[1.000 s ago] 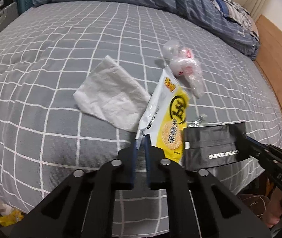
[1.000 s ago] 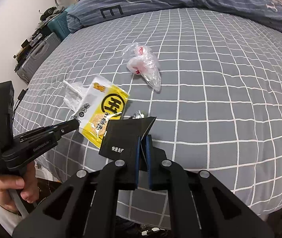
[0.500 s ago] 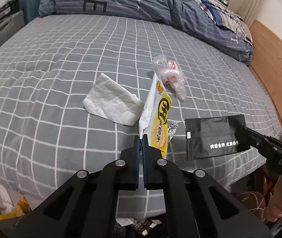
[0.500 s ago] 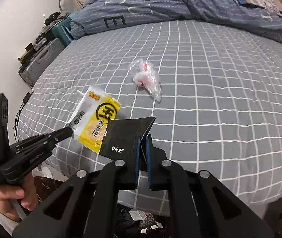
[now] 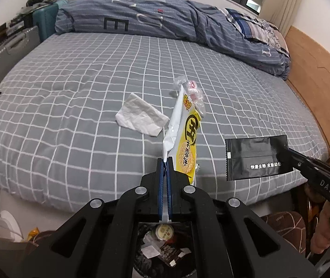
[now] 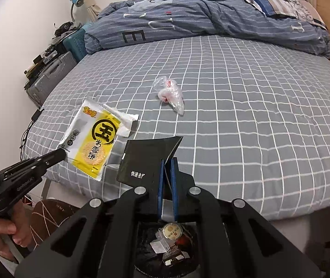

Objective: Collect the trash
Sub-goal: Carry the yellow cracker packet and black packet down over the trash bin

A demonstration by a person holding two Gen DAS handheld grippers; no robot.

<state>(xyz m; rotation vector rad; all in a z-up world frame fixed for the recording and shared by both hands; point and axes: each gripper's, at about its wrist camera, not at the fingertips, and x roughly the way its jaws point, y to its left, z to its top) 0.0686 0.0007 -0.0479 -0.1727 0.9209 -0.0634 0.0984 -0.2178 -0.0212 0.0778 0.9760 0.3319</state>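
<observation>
Nearest, below both grippers, a trash bin [image 5: 165,250] holds scraps. The left gripper [image 5: 164,162] pinches a yellow rice-cracker wrapper [image 5: 187,143]; the right gripper [image 6: 167,162] pinches a black sachet [image 6: 146,159], both lifted off the checked bed [image 5: 72,106]. Farther on the bed lie a white tissue [image 5: 139,115] and a clear plastic bag [image 6: 170,93].

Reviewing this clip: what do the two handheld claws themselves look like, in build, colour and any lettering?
Both are matte black linkage frames with round silver pivot pins and blue pads lining the fingers. The left claw and right claw look alike from their own cameras. Seen side-on, the right one carries white "DAS" lettering; the left bears small grey text, too blurred to read.
</observation>
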